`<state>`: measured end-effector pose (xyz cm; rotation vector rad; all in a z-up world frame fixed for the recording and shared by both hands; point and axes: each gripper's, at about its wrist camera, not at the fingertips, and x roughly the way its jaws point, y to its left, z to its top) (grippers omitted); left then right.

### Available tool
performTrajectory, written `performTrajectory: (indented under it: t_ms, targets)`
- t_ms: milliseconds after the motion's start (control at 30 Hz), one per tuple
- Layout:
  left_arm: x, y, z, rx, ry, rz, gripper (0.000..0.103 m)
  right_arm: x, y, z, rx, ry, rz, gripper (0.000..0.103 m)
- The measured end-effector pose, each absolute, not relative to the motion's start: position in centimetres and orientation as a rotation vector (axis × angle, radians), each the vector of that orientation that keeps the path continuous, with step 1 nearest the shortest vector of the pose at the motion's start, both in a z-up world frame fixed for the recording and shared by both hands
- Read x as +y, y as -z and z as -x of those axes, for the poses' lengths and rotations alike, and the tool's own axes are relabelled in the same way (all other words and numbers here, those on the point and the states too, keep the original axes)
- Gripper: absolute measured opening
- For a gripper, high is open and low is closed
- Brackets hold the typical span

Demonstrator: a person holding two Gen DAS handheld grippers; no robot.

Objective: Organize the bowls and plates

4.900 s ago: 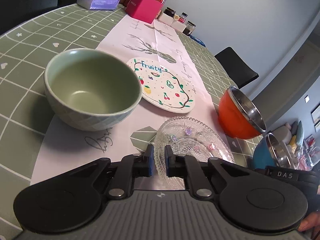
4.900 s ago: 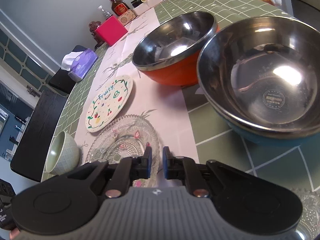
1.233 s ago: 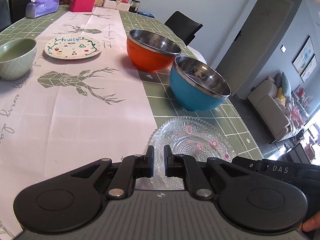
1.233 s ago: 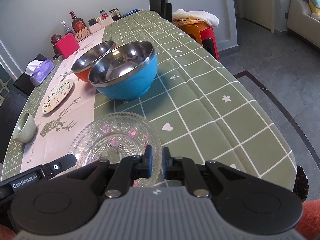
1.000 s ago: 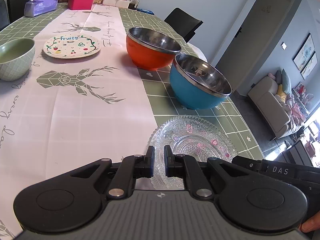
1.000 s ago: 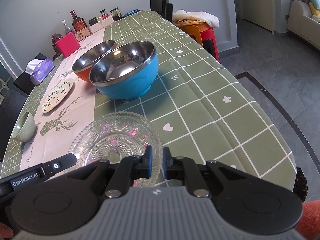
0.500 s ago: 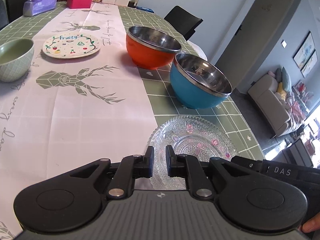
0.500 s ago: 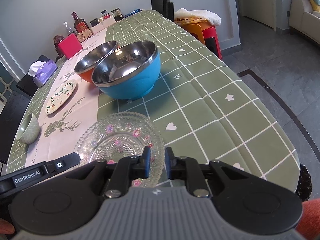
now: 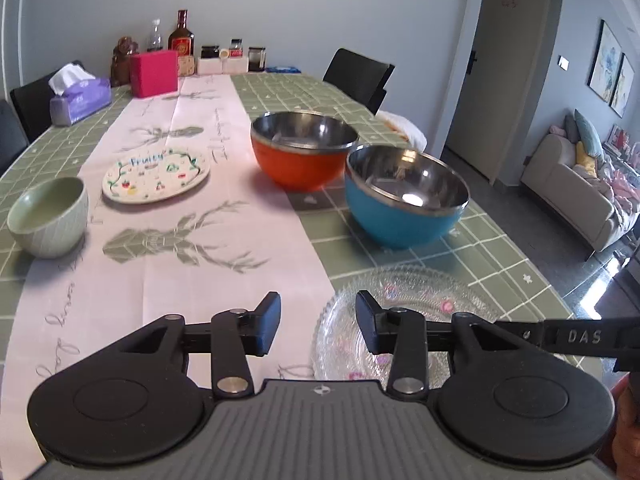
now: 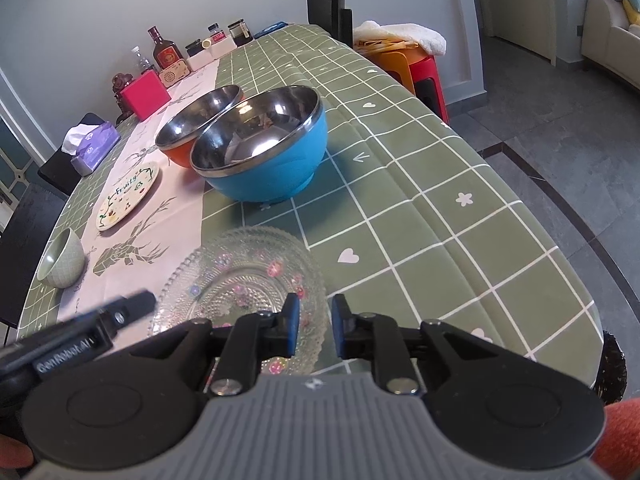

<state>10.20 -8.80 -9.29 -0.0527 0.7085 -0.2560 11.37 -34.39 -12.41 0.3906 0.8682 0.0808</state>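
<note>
The left gripper [image 9: 317,316] has just been spreading its fingers [image 9: 267,322]; they now stand well apart, released, with the near-left rim of the glass plate [image 9: 404,308] lying under the gap and neither pad pressing it. The right gripper [image 10: 313,326] has its fingers [image 10: 290,326] a small way apart, straddling the plate's near-right edge without visibly pinching it, so it too looks released. The glass plate rests flat at the near end of the table [image 10: 420,208], partly on the pale runner [image 9: 160,264].

Left to right in the left wrist view: a green bowl [image 9: 48,216], empty; a flat painted plate [image 9: 156,176] lettered "Fruity"; an orange bowl [image 9: 302,150] with a bare steel inside; a blue bowl [image 9: 406,196], also empty, just beyond the glass plate.
</note>
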Motion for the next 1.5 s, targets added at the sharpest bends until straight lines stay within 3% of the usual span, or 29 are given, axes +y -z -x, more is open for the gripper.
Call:
performTrajectory:
  t_ms: [367, 600, 1500]
  targets:
    - [-5.4, 12.0, -11.8, 0.887, 0.322, 0.295, 0.046, -34.1, 12.4, -11.2, 0.868, -0.085, -0.383, 0.014]
    - [-6.0, 12.7, -11.9, 0.921, 0.356, 0.313, 0.022, -34.0, 12.5, -11.4, 0.884, -0.078, -0.371, 0.007]
    - [-6.7, 12.6, -12.2, 0.918, 0.32, 0.31, 0.022, -33.9, 12.9, -12.8, 0.853, -0.046, -0.375, 0.006]
